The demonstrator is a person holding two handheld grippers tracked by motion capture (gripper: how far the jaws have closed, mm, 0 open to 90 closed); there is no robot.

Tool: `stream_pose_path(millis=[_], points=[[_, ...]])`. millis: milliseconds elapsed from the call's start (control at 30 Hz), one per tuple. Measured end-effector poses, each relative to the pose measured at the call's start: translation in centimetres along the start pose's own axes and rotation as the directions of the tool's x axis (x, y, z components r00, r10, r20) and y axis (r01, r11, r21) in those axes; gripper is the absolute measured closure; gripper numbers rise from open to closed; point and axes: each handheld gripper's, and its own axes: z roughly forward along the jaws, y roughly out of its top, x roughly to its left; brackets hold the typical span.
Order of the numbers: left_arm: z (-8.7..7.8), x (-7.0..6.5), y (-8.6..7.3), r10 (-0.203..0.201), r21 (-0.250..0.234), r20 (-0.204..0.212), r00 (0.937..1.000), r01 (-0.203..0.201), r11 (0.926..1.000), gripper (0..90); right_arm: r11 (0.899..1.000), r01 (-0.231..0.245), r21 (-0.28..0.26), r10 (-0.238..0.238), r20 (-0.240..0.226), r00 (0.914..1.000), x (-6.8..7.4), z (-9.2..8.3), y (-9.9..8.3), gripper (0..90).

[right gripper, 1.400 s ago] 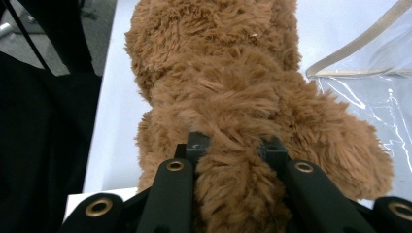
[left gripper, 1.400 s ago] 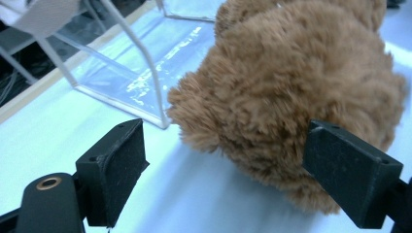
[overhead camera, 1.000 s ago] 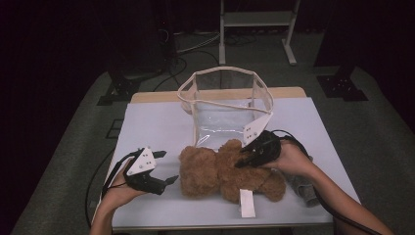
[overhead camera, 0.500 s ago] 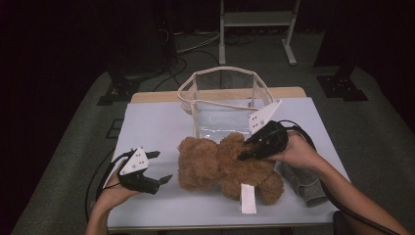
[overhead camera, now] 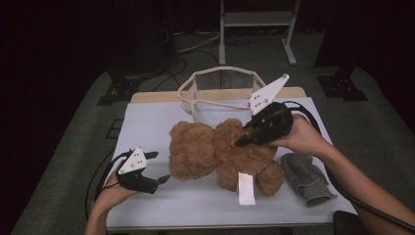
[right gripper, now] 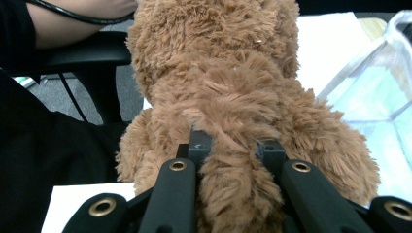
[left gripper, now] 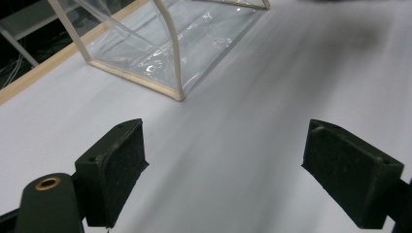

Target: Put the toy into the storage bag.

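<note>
Right gripper (overhead camera: 241, 142): one, black, two-jawed, carrying a grey three-cornered plate, held in the person's right hand (overhead camera: 298, 139) at centre right of the high view. The forearm enters from the lower right corner; the jaws point left and slightly down. Jaws drawn nearly together, clamped on a tuft of plush; in the right gripper view the fur bulges up between the two black fingers (right gripper: 199, 145).

Left gripper (overhead camera: 159, 169): one, black, same build, held in the left hand (overhead camera: 110, 193) at lower left of the high view, jaws pointing right toward the toy and well short of it. Jaws stand wide apart with nothing between them; the left gripper view shows both pads (left gripper: 121, 155) over bare tabletop.

Brown fluffy plush teddy bear (overhead camera: 215, 152): one, at centre of the high view on the white table (overhead camera: 147, 127), just in front of the bag. A white fabric label (overhead camera: 245, 188) hangs from its lower edge.

Clear plastic tote bag with cream trim and handles (overhead camera: 220, 93): one, standing open at upper centre, behind the bear.

Grey knitted cloth item (overhead camera: 306, 178): one, lying at lower right, just beside the bear.
</note>
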Motion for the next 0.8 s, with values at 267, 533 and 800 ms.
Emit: stream_pose_path(millis=[267,533,800], points=[[0.1,0.0,-0.1,-0.011,0.005,0.004,0.9999,0.011,0.9999,14.5,1.0,0.013,-0.009,-0.013,0.012,0.9998,-0.1,-1.3,2.2,74.3],[0.4,0.0,-0.2,-0.011,0.012,0.008,0.9999,0.011,0.9999,14.6,0.999,0.022,-0.023,-0.021,0.023,0.9995,-0.4,-3.2,4.7,74.3],[0.6,0.1,-0.2,-0.004,0.021,0.009,0.9999,0.004,0.9998,14.6,0.999,0.034,-0.029,-0.032,0.047,0.9984,-1.2,-5.6,7.9,74.3]])
